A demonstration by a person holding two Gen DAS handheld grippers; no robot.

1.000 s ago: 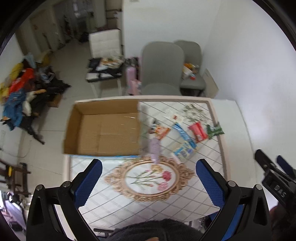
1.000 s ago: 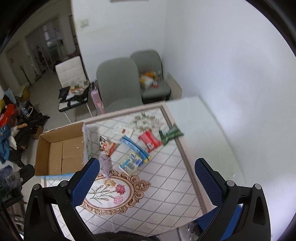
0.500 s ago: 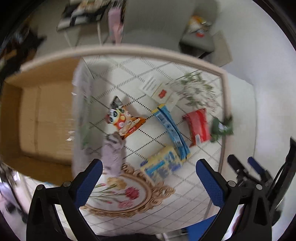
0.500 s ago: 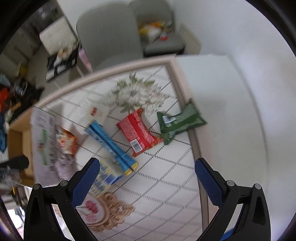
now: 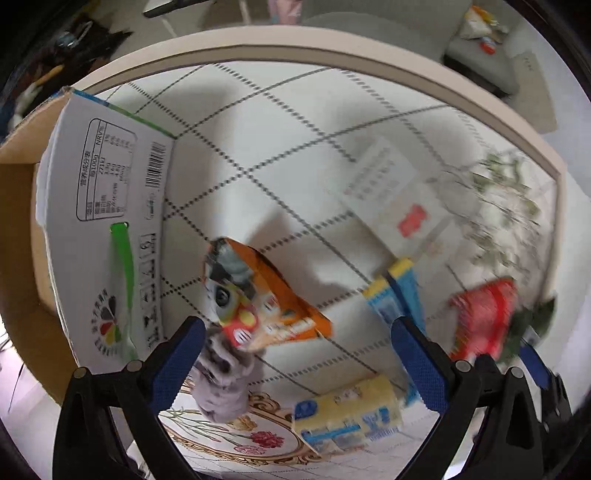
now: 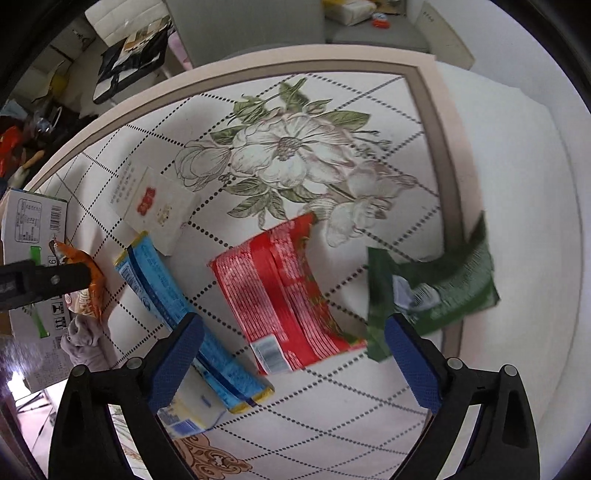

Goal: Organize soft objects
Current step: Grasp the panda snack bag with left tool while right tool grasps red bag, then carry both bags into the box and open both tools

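Observation:
My left gripper [image 5: 295, 354] is open and empty, low over an orange snack bag [image 5: 266, 295] and a grey cloth bundle [image 5: 221, 380] beside the cardboard box [image 5: 99, 221]. My right gripper [image 6: 291, 354] is open and empty, above a red packet [image 6: 280, 288], with a green packet [image 6: 432, 288] to its right and a long blue packet [image 6: 173, 299] to its left. A white packet [image 6: 155, 206], a yellow-blue pack [image 5: 351, 413] and the orange bag [image 6: 86, 280] also lie on the tablecloth.
The box's white printed flap [image 5: 107, 206] stands up at the left. The tablecloth's beige border [image 6: 432, 122] runs along the far and right sides. Grey chairs [image 6: 255, 26] stand beyond the table. The left gripper's finger [image 6: 40, 282] shows at the right wrist view's left edge.
Both grippers have dropped from high above the table to close over the packets. The left now hovers at the orange bag, the right at the red packet. Both stayed open.

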